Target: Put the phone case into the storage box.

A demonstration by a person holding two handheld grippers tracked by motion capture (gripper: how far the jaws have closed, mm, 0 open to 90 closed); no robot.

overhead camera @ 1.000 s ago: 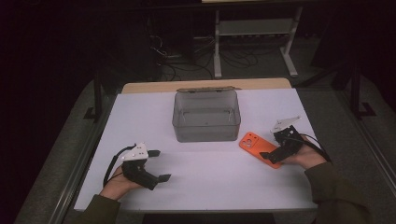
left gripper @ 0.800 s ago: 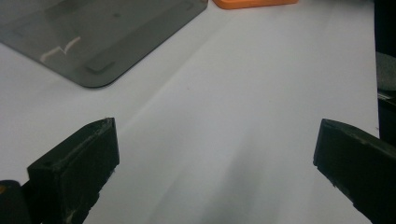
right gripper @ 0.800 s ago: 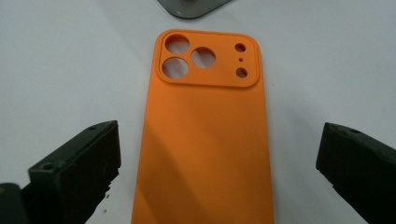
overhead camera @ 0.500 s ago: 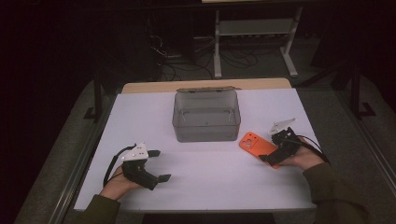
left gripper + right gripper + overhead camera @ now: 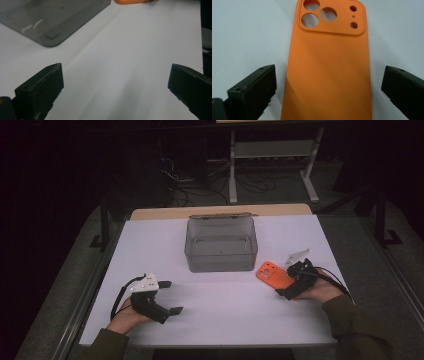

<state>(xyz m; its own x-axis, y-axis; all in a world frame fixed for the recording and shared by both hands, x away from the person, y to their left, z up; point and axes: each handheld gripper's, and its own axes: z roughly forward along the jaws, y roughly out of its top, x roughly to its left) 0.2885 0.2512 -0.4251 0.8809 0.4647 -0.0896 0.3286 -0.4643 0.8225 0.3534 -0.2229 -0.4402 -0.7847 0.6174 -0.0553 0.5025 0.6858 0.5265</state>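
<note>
Right claw (image 5: 289,281), spread wide, straddles the flat orange silicone phone case (image 5: 328,72); pinching unevenly could slide it away.

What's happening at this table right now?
A person holds a gripper in each hand. The right gripper is open around the near end of an orange phone case lying camera cutouts up on the white table, not yet clamped. The left gripper rests open on the table. A clear grey plastic box sits open between them, farther back.
</note>
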